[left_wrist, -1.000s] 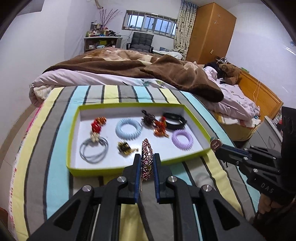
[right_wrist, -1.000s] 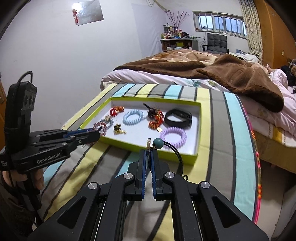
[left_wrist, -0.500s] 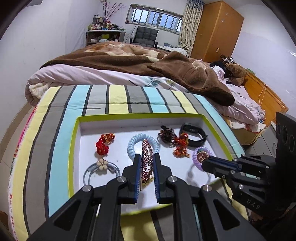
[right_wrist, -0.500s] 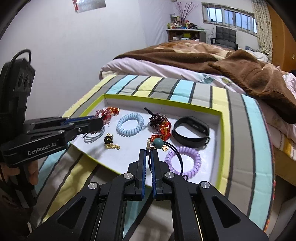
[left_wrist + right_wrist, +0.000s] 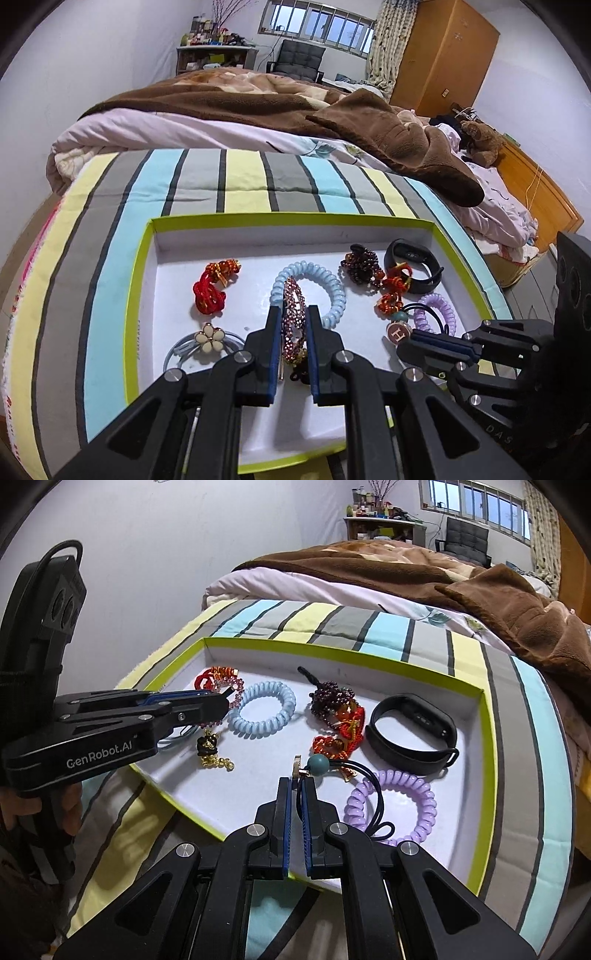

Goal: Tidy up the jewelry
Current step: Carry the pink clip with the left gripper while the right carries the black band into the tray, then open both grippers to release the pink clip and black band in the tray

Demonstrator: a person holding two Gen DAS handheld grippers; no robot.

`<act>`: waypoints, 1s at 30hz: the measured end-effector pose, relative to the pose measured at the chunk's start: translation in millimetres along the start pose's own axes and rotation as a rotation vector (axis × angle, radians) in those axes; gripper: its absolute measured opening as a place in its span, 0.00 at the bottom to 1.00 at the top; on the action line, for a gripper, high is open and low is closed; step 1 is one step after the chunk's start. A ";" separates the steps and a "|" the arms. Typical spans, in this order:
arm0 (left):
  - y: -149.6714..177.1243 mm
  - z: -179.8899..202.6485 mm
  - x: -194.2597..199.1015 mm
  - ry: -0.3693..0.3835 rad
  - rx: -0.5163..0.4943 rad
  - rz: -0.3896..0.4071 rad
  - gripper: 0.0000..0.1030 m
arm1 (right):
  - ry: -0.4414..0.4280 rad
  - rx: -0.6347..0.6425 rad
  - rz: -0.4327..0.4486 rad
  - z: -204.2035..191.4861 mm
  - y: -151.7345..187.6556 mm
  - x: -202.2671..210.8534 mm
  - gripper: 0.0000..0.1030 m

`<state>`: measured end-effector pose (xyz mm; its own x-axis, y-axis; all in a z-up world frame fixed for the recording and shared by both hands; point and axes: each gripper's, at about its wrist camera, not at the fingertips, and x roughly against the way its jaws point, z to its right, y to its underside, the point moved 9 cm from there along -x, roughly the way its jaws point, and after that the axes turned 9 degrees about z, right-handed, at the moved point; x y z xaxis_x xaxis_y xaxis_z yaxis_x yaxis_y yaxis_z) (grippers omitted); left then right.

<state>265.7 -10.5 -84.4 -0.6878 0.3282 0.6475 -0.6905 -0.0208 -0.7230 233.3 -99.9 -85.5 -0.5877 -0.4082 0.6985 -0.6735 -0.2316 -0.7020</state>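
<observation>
A white tray with a lime-green rim (image 5: 144, 266) (image 5: 487, 760) lies on the striped bed cover. My left gripper (image 5: 293, 312) is shut on a pink rhinestone hair clip (image 5: 293, 317), held over the tray's near middle. My right gripper (image 5: 297, 781) is shut on a black hair tie with a teal bead and an H charm (image 5: 318, 765) (image 5: 400, 332), over the tray's near right. In the tray lie a blue coil tie (image 5: 328, 284), a purple coil tie (image 5: 417, 805), a black wristband (image 5: 410, 727), red knots (image 5: 208, 291), dark beads (image 5: 332, 701), a flower tie (image 5: 210, 338) and a gold charm (image 5: 212, 755).
The striped cover (image 5: 243, 181) spreads around the tray. A brown blanket (image 5: 295, 107) and pink bedding lie behind it. A white wall stands to the left, a wardrobe (image 5: 443, 55) at the back right. The bed's edge drops off at the right (image 5: 569, 775).
Both grippers moved forward from the tray's near edge to over its floor, each still holding its item. The tray now looks larger and closer in both views.
</observation>
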 end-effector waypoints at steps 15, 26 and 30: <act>2.3 -0.7 -1.2 -0.008 -0.001 -0.012 0.26 | 0.016 -0.006 -0.001 1.1 -2.0 -2.7 0.10; 0.9 1.3 4.5 -0.015 -0.003 0.002 0.37 | 0.029 -0.016 0.003 3.7 -1.1 0.6 0.16; -0.1 2.2 8.2 -0.021 0.002 0.006 0.38 | 0.030 -0.025 0.010 4.7 -1.1 4.5 0.20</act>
<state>259.7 -9.8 -78.4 -0.6967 0.3077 0.6480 -0.6867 -0.0247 -0.7266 233.5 -105.7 -82.2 -0.6077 -0.3836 0.6954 -0.6783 -0.2048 -0.7057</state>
